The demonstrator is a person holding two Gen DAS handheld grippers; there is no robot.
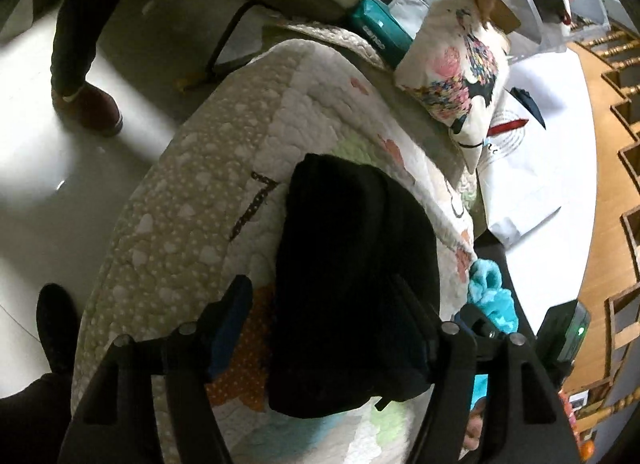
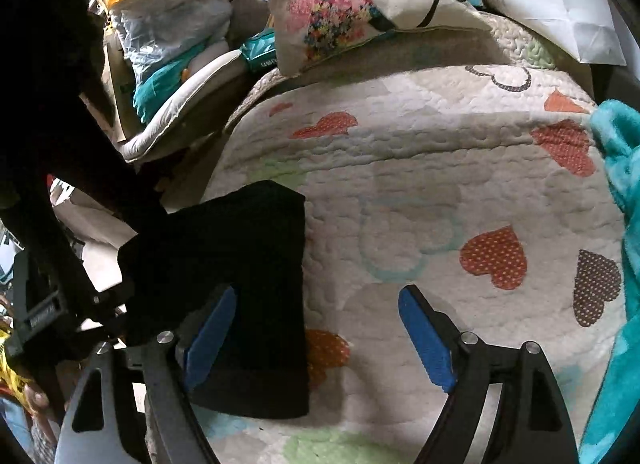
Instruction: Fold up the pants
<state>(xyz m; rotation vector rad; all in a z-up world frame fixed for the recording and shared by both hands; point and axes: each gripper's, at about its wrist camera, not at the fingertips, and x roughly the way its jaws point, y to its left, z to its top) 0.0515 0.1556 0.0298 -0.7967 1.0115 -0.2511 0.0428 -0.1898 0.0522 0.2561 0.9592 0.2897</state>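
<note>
The black pants (image 1: pixel 352 284) lie folded into a compact block on a quilted bedspread with hearts (image 1: pixel 192 224). My left gripper (image 1: pixel 320 304) is open; its jaws stand wide on either side of the pants, which lie between the fingers. In the right wrist view the pants (image 2: pixel 240 284) lie at the left, and my right gripper (image 2: pixel 316 308) is open above the quilt (image 2: pixel 440 184). Its left blue pad (image 2: pixel 208 340) lies over the pants' edge. The right pad (image 2: pixel 424 340) is over bare quilt. The left gripper shows dark at the far left.
A printed pillow (image 1: pixel 460 72) and white bag (image 1: pixel 536 184) lie at the bed's far end. A turquoise fleece (image 2: pixel 624 224) lies at the quilt's right edge. A person's leg and brown shoe (image 1: pixel 88 104) stand on the floor at the left. Bags and boxes (image 2: pixel 168 36) sit behind.
</note>
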